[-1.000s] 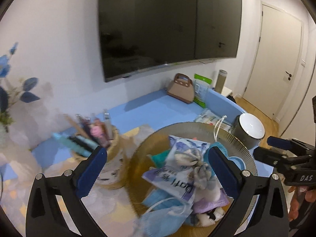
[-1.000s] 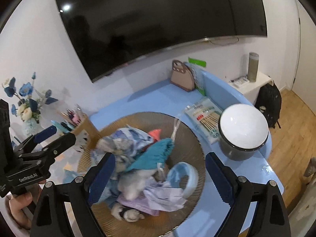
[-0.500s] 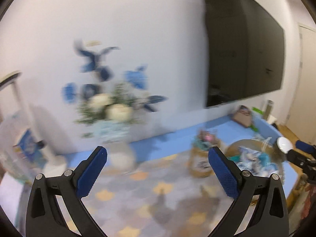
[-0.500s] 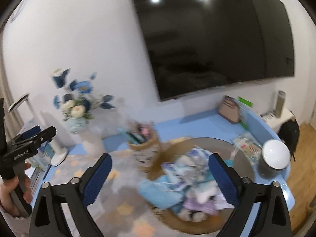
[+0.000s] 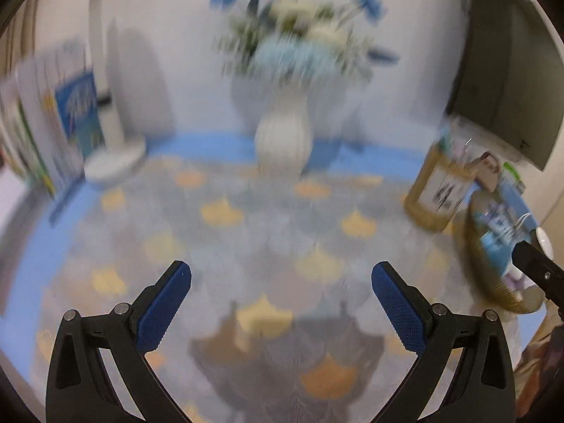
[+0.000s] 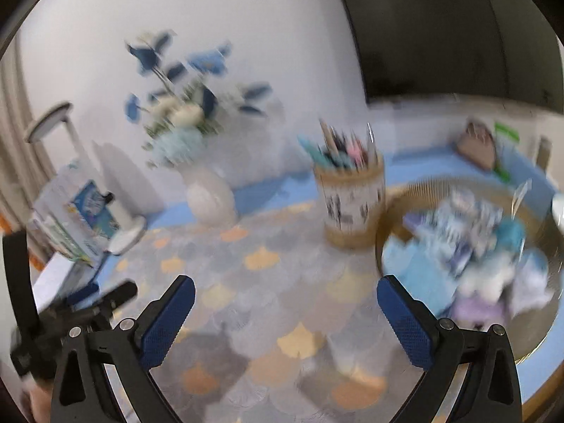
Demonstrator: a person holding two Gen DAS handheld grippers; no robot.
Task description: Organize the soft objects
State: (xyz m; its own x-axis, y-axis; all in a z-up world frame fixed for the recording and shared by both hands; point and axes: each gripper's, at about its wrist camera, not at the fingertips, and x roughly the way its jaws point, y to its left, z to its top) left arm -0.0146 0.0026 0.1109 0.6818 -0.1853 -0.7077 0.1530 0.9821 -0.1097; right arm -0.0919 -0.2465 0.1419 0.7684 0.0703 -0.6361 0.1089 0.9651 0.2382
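Observation:
A round woven tray (image 6: pixel 416 190) at the right holds a blurred pile of soft objects (image 6: pixel 469 246): blue face masks, patterned pouches, small plush items. In the left wrist view the tray (image 5: pixel 507 299) sits at the far right edge. My left gripper (image 5: pixel 282 282) is open and empty above a scale-patterned mat (image 5: pixel 246 232). My right gripper (image 6: pixel 285 296) is open and empty above the same mat (image 6: pixel 282 282), left of the tray. The left gripper also shows in the right wrist view (image 6: pixel 70 313) at the lower left. Both views are motion-blurred.
A white vase of blue and white flowers (image 5: pixel 283 141) stands at the back of the blue table. A pen holder (image 6: pixel 350 201) stands next to the tray. A white lamp base (image 5: pixel 114 158) and boxes (image 5: pixel 53 123) stand at the left. A dark screen (image 6: pixel 458 28) hangs on the wall.
Both grippers have swung left, away from over the tray, and now look over the patterned mat. The tray has shifted to the right edge of both views. Both stay open.

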